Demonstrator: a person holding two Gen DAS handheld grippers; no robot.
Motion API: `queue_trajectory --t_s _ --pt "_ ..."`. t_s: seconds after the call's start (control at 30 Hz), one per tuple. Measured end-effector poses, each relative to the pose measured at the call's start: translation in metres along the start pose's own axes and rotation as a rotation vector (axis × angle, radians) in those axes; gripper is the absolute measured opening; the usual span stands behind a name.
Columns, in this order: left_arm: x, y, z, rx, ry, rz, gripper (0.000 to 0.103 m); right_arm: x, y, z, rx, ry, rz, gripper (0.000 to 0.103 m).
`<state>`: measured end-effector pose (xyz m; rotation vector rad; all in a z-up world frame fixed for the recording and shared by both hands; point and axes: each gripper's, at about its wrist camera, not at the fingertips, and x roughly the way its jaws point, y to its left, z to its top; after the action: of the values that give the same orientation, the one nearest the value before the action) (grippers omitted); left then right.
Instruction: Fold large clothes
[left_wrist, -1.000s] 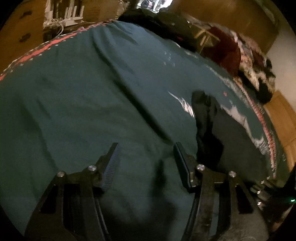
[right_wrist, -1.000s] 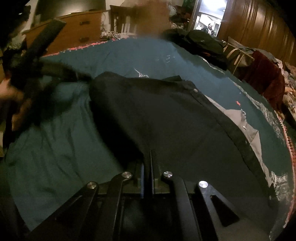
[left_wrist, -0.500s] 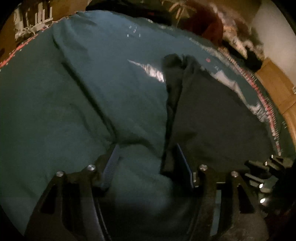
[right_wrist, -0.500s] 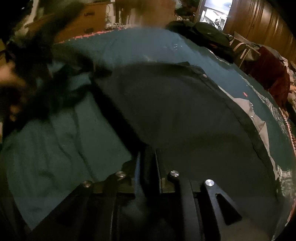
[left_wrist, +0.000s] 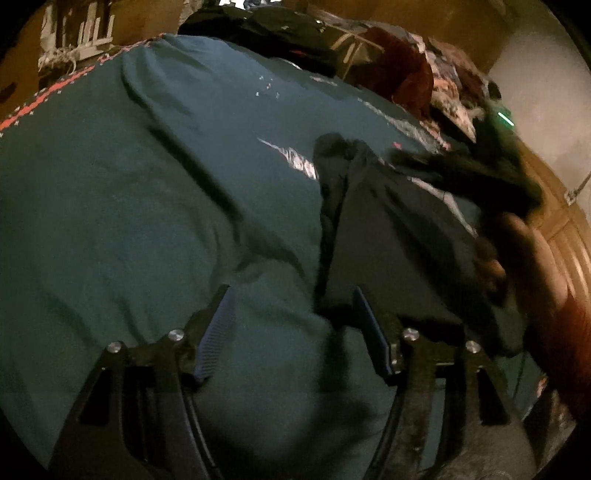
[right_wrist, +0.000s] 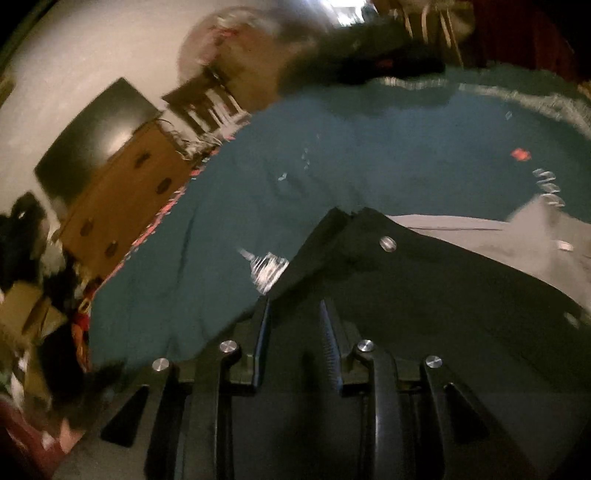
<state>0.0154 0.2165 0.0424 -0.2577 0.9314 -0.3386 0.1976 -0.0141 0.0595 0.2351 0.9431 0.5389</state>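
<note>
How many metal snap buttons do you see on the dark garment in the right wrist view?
1 sure: a round silver snap near the dark garment's upper edge. Two blurred glints farther right may be more.

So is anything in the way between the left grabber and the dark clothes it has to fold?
Nothing visible is. The left gripper hangs open over the teal bedspread, and the edge of the dark garment lies right by its right-side finger. Only bare bedspread shows between the fingers.

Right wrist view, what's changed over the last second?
The right tongs, shut on the dark garment a second ago, have just been opening and let it go, swinging toward the dresser. The left tongs opened a little wider. The garment stays flat on the teal cover.
</note>
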Motion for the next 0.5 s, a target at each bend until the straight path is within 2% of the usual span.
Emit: queue_trajectory --t_s 0.07,0.1,0.13,0.2,0.27,0.33,0.37,0.4,0.47,0.5 --pt "0.0 -0.004 -0.001 0.027 0.013 0.02 0.066 0.032 -0.002 0.01 -0.012 0.046 -0.034 0.035" --pt "-0.001 -0.005 -0.001 0.036 0.013 0.023 0.066 0.056 -0.007 0.013 -0.002 0.109 -0.069 0.037" --pt "-0.002 -0.007 -0.001 0.046 0.01 0.028 0.066 0.069 -0.011 0.011 0.003 0.135 -0.1 0.036" --pt "-0.008 -0.012 -0.002 0.072 -0.009 0.039 0.066 0.073 -0.01 0.008 -0.005 0.125 -0.119 0.036" --pt "-0.012 -0.025 -0.005 0.123 -0.029 0.053 0.066 0.049 0.001 0.002 -0.025 0.078 -0.152 0.037" --pt "-0.015 -0.04 -0.012 0.173 -0.046 0.061 0.068 -0.004 0.025 -0.017 -0.115 -0.035 -0.189 0.037" --pt "-0.015 -0.054 -0.017 0.209 -0.051 0.058 0.068 -0.029 0.034 -0.03 -0.153 -0.082 -0.222 0.043" --pt "-0.015 -0.061 -0.022 0.231 -0.056 0.059 0.069 -0.065 0.045 -0.056 -0.194 -0.144 -0.274 0.054" --pt "-0.01 -0.09 -0.036 0.307 -0.06 0.054 0.07 -0.114 0.053 -0.102 -0.211 -0.214 -0.364 0.067" --pt "-0.005 -0.105 -0.045 0.34 -0.051 0.044 0.071 -0.129 0.054 -0.117 -0.21 -0.229 -0.403 0.071"
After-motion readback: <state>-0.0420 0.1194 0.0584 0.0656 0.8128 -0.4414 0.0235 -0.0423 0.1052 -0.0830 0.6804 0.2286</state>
